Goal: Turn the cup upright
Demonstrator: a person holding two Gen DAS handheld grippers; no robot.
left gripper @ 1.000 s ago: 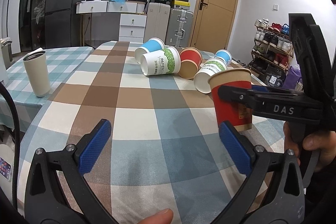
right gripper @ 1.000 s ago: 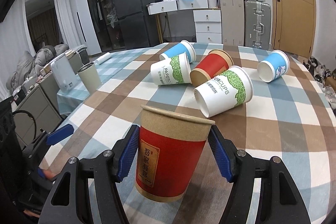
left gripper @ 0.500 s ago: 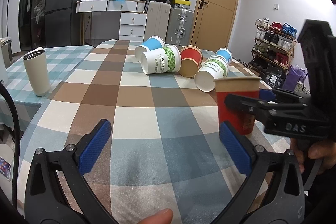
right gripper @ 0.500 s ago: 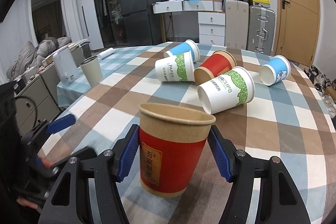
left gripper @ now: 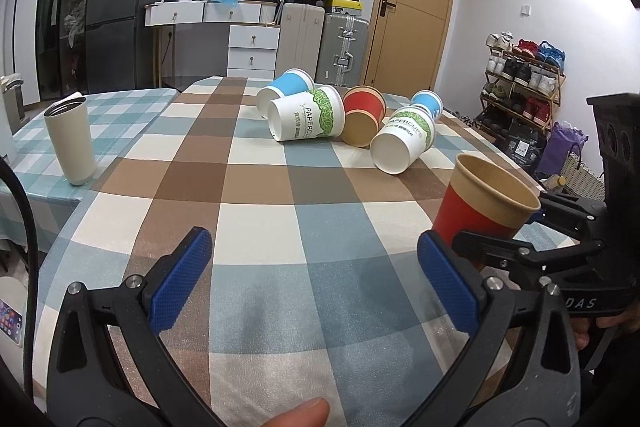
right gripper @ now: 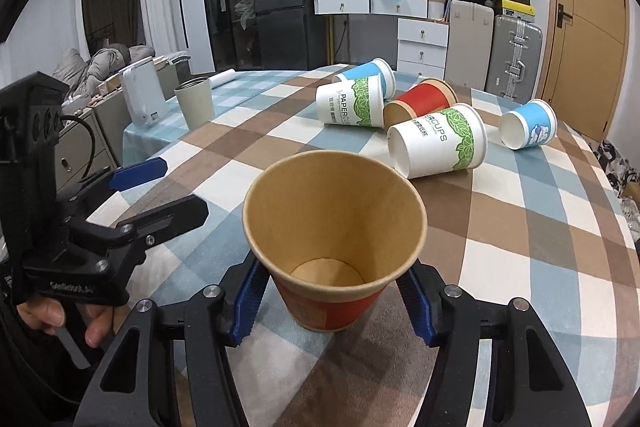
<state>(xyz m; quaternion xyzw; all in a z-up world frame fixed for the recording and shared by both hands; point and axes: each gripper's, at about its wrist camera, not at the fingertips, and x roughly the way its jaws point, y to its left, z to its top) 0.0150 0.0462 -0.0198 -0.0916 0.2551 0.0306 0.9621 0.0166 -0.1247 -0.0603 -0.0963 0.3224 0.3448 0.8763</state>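
Note:
My right gripper (right gripper: 334, 301) is shut on a red paper cup (right gripper: 334, 227) with a brown rim, mouth up, its base close to the tablecloth. Whether it touches the cloth I cannot tell. The same cup (left gripper: 486, 205) shows at the right of the left wrist view, with the right gripper (left gripper: 520, 247) around its lower part. My left gripper (left gripper: 316, 283) is open and empty, low over the near table, left of the cup. It shows in the right wrist view (right gripper: 156, 195).
Several paper cups lie on their sides farther back: two white-and-green (left gripper: 308, 119) (left gripper: 404, 141), a red one (left gripper: 362, 115), two blue ones (left gripper: 286, 89) (left gripper: 428, 103). A beige tumbler (left gripper: 70, 141) stands on the side table at left. The checked tablecloth (left gripper: 260, 219) covers the table.
The right gripper has lowered the red cup toward the table and moved it nearer me. Its open mouth now shows from above. The left gripper has stayed put.

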